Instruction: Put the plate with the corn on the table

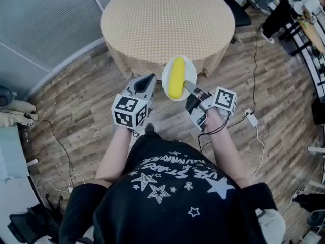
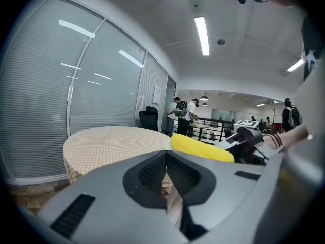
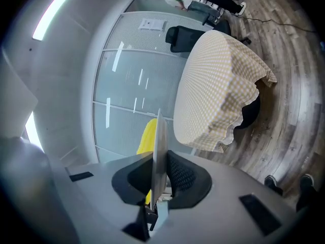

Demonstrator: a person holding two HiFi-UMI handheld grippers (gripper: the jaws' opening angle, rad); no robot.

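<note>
Right tongs (image 1: 189, 89) pinch the near rim of the white plate (image 1: 188, 69), held in the air short of the round tabletop (image 1: 167, 19). Left tongs (image 1: 149, 81) are closed and empty. With only that one-edge hold, the plate may tilt and roll the corn cob (image 1: 176, 78) off.

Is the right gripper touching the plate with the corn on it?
Touching. In the right gripper view, the right gripper has its jaws closed on the thin rim of the plate, with no gap on either side.

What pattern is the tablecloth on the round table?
The tablecloth has a fine beige-and-cream check all over. It shows best in the right gripper view.
</note>
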